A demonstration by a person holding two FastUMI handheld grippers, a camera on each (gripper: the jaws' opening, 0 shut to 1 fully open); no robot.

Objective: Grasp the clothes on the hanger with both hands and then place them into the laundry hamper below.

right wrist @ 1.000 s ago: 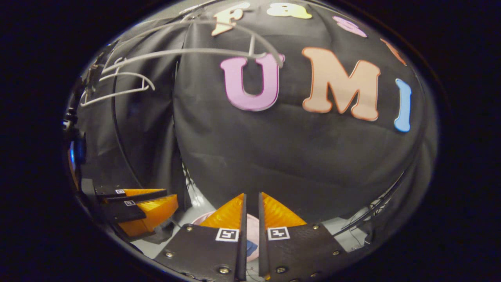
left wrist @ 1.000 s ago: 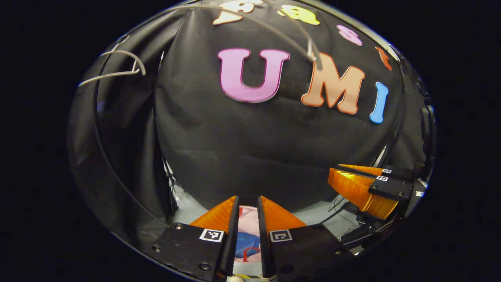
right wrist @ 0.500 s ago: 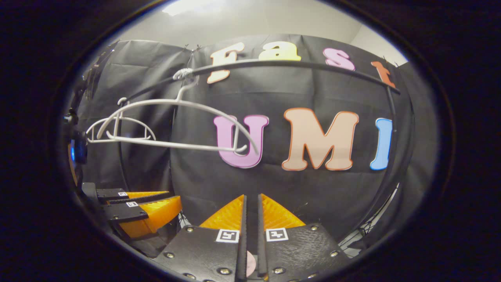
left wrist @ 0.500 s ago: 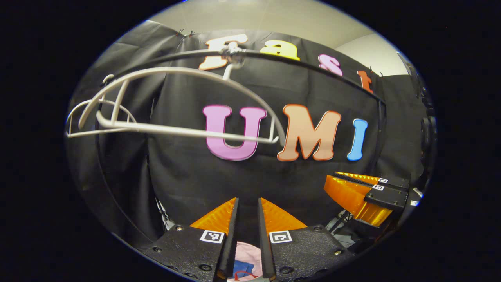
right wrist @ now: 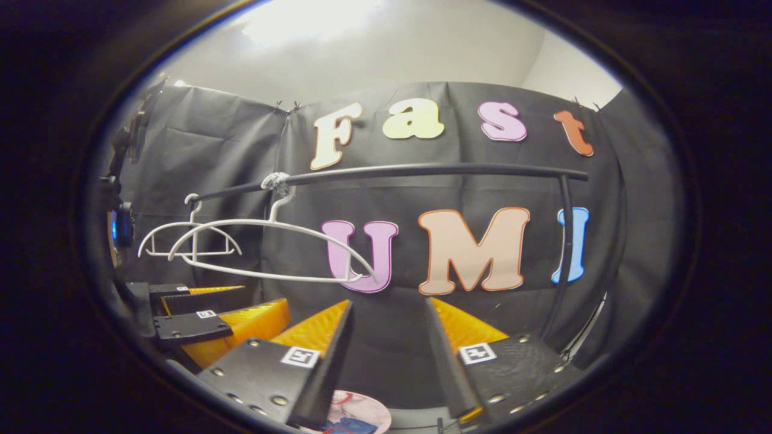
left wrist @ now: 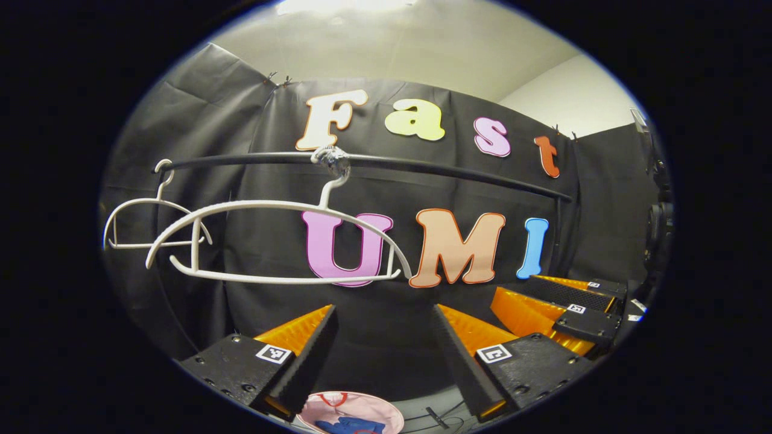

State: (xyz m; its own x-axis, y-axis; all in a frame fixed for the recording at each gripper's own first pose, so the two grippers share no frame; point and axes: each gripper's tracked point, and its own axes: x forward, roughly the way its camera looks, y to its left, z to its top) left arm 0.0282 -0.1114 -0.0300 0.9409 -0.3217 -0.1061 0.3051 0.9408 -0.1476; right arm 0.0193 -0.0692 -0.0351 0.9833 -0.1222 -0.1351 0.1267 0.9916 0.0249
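Two bare white hangers hang off black rail, near its left end. Left tool wide open, holding nothing; right tool same. Pink hamper low between the fingers, blue clothes inside it. Right tool also at right edge of left gripper view.

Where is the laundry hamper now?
The pink laundry hamper lies at the bottom edge of the left gripper view, below and between the open left gripper fingers, with blue cloth inside it.
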